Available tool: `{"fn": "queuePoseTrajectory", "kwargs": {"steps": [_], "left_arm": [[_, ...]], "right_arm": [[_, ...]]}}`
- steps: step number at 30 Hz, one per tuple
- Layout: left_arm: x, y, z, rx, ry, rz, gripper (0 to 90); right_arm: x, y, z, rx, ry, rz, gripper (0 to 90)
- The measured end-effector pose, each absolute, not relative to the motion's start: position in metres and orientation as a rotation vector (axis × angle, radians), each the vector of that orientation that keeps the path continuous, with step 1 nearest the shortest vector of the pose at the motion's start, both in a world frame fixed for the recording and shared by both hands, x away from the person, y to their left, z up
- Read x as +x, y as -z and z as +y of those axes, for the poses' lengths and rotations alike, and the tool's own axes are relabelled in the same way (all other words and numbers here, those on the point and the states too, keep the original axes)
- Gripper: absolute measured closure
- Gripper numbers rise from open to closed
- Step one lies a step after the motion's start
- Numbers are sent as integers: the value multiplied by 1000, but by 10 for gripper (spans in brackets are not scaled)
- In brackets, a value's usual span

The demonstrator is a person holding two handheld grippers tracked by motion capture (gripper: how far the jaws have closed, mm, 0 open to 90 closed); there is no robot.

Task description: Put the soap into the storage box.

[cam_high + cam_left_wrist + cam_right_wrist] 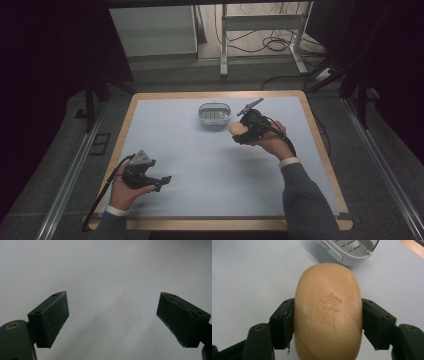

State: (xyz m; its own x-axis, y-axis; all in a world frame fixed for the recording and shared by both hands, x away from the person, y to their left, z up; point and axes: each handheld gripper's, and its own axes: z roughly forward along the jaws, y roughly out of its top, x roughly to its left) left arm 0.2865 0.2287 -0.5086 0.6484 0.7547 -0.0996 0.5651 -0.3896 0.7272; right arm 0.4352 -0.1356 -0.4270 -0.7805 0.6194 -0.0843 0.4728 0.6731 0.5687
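A tan oval bar of soap [328,312] with a stamped mark is clamped between the two black jaws of my right gripper [328,322]. In the high view that gripper [239,131] holds the soap [235,128] just right of and below a white soap dish [214,114] with a slotted floor. The soap dish [348,250] lies close ahead in the right gripper view. My left gripper [165,181] rests near the table's front left, jaws wide apart. Its fingertips [51,317] frame bare pale surface with nothing between them.
The pale blue mat [200,160] covers a wooden-edged table [320,150]. Beyond the far edge stand a white cabinet [152,30], a metal frame [262,22] and loose cables [275,45] on the floor.
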Motion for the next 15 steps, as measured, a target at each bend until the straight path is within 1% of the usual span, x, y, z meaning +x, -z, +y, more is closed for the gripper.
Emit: {"fn": "queuePoseTrajectory", "kwargs": {"steps": [15], "left_arm": [[287, 509, 229, 2103, -315, 1017, 111]], "right_arm": [[456, 413, -137, 861, -824, 2610, 323]]}}
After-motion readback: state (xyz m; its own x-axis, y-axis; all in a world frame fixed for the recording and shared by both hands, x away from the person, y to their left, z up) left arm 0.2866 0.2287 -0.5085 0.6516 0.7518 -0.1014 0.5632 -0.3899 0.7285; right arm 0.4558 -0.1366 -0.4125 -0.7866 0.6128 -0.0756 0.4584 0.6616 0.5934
